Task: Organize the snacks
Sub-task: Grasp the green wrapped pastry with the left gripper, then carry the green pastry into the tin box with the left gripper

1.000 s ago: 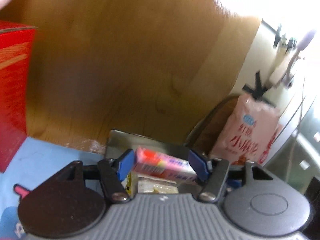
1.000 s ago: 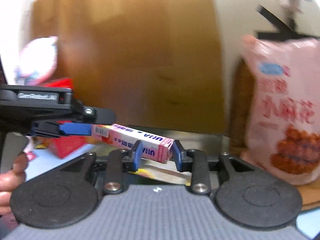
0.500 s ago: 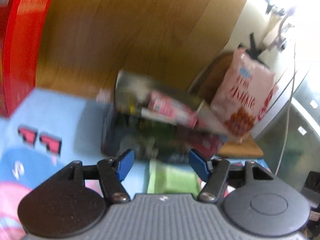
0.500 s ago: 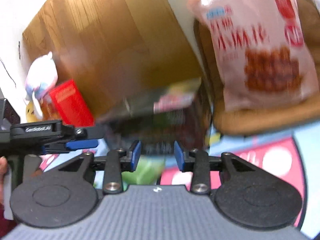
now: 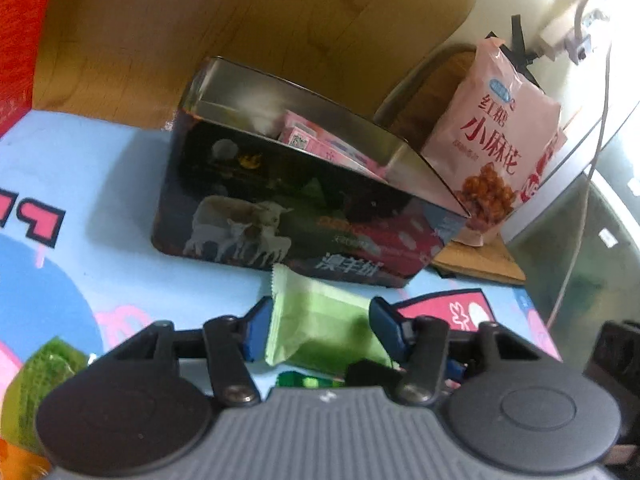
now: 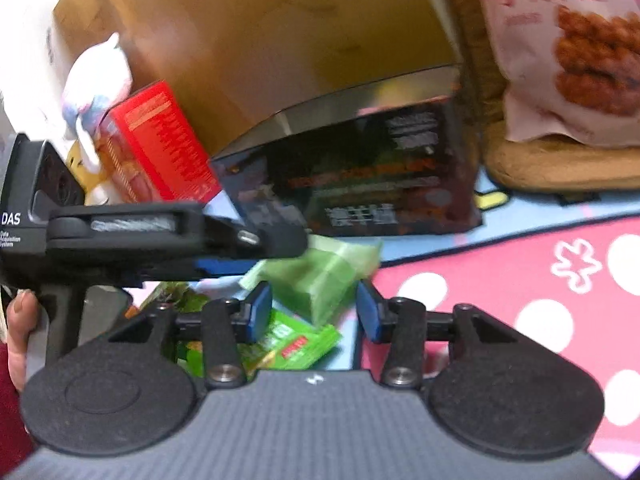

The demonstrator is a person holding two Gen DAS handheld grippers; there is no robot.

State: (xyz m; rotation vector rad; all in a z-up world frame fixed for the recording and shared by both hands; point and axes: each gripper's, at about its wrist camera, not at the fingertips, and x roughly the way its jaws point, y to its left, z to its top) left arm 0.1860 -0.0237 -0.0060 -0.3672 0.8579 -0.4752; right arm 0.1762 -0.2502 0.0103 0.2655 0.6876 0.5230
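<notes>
Both grippers hang low over a blue and pink mat [image 5: 100,184], just in front of a dark tin [image 5: 288,216] with its lid off. A pale green packet [image 5: 320,328] lies on the mat close against the tin's front wall, and it sits between the jaws of the left gripper [image 5: 318,330], which are closing around it; the blue pads look just short of pressing, so it is not yet held. The right gripper [image 6: 314,310] points at the same packet [image 6: 320,280] from the other side with its jaws opening, nothing gripped. The likeliest trouble is the two tools crowding one small packet: the left one already crosses in front of the right one's view, and they could knock together or shove the packet against the tin. A soft wrapper may also crumple or slip out if pinched only at its edge. A pink box [image 5: 320,148] already lies slanted in the tin, so another snack may catch on it. Most of the tin's inside is hidden behind its wall. A second green packet [image 6: 296,344] lies partly under the right gripper, its label blurred. The pink bag [image 5: 500,140] behind the tin is cut off in the right view, and a red box [image 6: 160,144] shows only in part.
</notes>
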